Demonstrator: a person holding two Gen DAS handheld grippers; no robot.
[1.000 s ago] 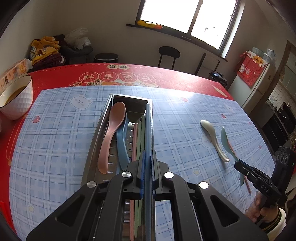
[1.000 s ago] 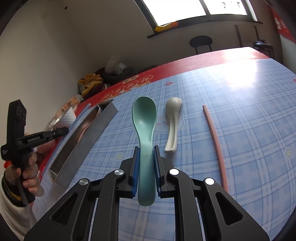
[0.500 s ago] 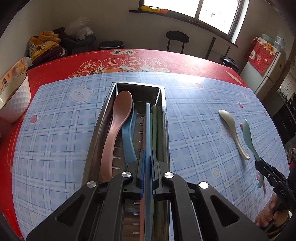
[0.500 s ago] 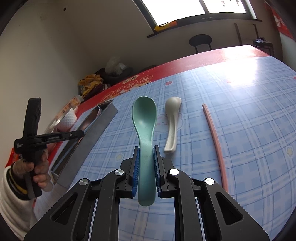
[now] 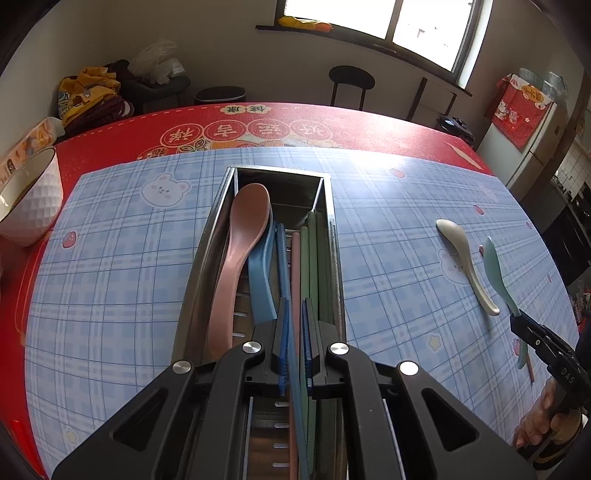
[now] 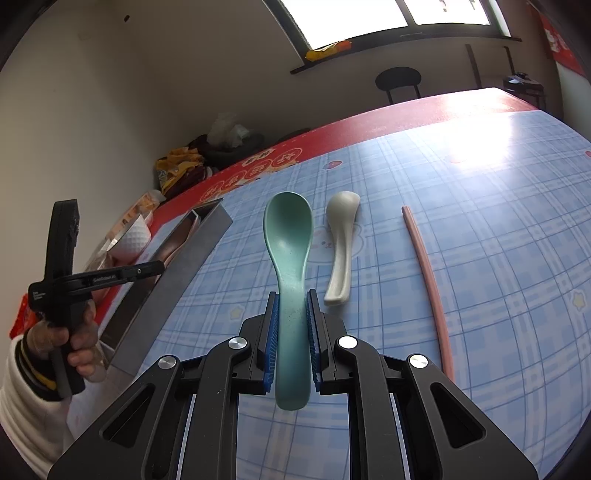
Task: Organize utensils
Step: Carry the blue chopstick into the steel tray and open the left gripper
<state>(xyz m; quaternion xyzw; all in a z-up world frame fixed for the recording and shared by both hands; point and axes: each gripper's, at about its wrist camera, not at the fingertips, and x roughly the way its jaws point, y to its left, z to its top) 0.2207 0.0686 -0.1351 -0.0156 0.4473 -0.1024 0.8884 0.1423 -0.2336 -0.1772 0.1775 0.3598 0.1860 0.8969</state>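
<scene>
Gripping the green spoon (image 6: 290, 280) by its handle, the right gripper (image 6: 291, 332) is held above the mat; slippage is possible. A blue chopstick (image 5: 291, 314) is pinched by the left gripper (image 5: 294, 343), now lowered over the metal tray (image 5: 334, 258), formerly beside it.

Ahead of you a bright window (image 5: 373, 22) sits above a dark sill (image 5: 362, 46) on a plain beige wall (image 5: 166, 33). A black round stool (image 5: 351, 79) stands below it, a dark bin (image 5: 219, 96) to its left, and a white fridge (image 5: 535, 147) on your right
</scene>
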